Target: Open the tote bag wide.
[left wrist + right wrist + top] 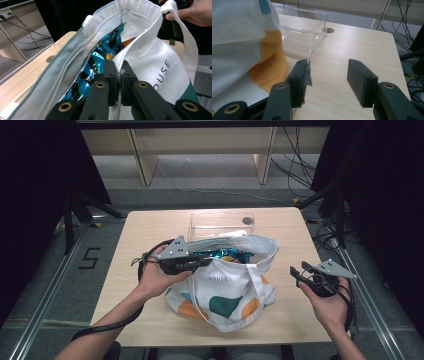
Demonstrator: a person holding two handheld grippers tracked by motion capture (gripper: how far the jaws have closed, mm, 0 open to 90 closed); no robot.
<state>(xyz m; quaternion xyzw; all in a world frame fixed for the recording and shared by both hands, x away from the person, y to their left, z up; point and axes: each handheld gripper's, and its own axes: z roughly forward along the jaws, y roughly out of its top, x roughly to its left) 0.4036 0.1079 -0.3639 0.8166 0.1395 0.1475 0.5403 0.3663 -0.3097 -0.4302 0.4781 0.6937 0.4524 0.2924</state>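
Observation:
A white tote bag (225, 290) with teal and orange shapes stands open in the middle of the wooden table (145, 235). A shiny blue snack packet (222, 254) lies inside it. My left gripper (202, 262) is shut on the near rim of the bag's mouth. In the left gripper view its jaws pinch the white fabric edge (120, 72), with the blue packet (100, 62) just beyond. My right gripper (300, 272) hovers to the right of the bag, open with nothing between its jaws. In the right gripper view it (328, 72) is over bare table beside the bag (242, 45).
A clear plastic box (220, 225) stands behind the bag, also seen as the clear box (304, 37) ahead of my right jaws. A round hole (247, 220) sits in the tabletop near the far edge. Cables trail on the floor to the right.

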